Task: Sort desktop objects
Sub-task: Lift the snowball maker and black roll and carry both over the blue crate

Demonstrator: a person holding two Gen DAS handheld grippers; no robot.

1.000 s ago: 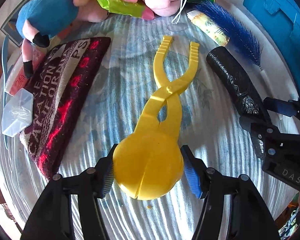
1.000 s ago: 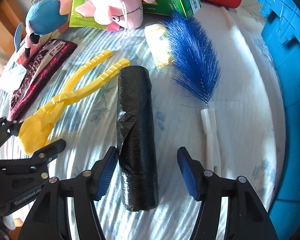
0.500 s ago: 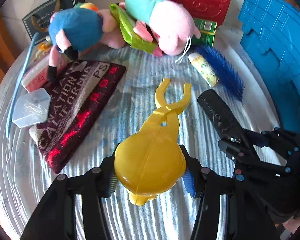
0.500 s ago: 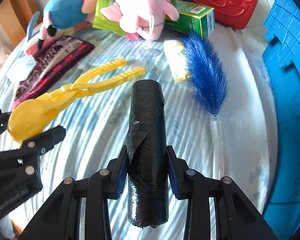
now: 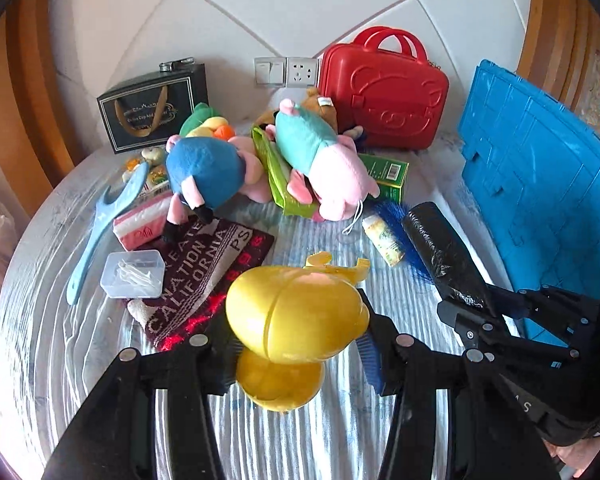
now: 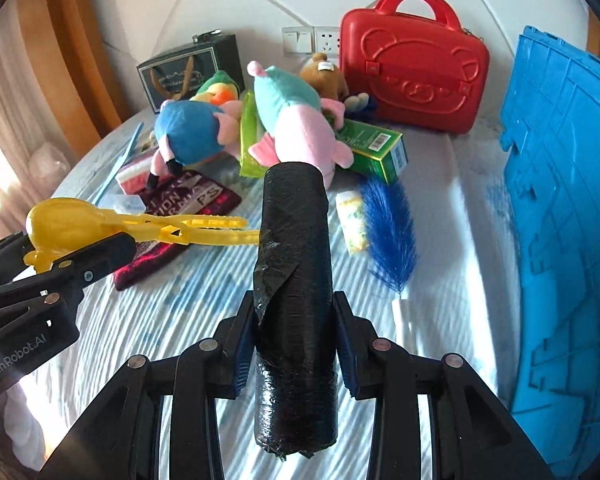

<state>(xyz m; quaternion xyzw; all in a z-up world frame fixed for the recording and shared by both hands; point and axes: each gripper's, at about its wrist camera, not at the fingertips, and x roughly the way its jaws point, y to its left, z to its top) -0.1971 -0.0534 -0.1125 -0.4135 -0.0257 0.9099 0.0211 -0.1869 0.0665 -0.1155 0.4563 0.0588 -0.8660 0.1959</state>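
Left wrist view: left gripper (image 5: 300, 344) at bottom centre, jaws closing on the ball end of the yellow tongs (image 5: 296, 312), pads pressed to both its sides, tongs lifted clear of the cloth (image 5: 52, 344), handles pointing away toward frame centre. Right gripper (image 5: 496, 320) at right edge, clamped on the black roll (image 5: 440, 248), which angles up-left from it. Dark red towel (image 5: 204, 264) left of centre, clear box (image 5: 134, 272) and light blue comb (image 5: 100, 220) farther left. Plush toys (image 5: 260, 164) piled in the upper middle, red case (image 5: 384, 92) behind them, blue crate (image 5: 540, 184) at right.

Right wrist view: right gripper (image 6: 296, 344) at bottom centre, narrowly parted, blue pads tight on both sides of the black roll (image 6: 296, 280), roll standing up the middle of the frame, off the table. Left gripper (image 6: 56, 256) at left edge, holding the yellow tongs (image 6: 112, 228) by the ball, handles reaching right to just beside the roll. Blue feather (image 6: 388, 232) and small packet (image 6: 354, 220) right of the roll, lying on the cloth. Green box (image 6: 376, 144) above them, blue crate (image 6: 564, 200) filling the right side.
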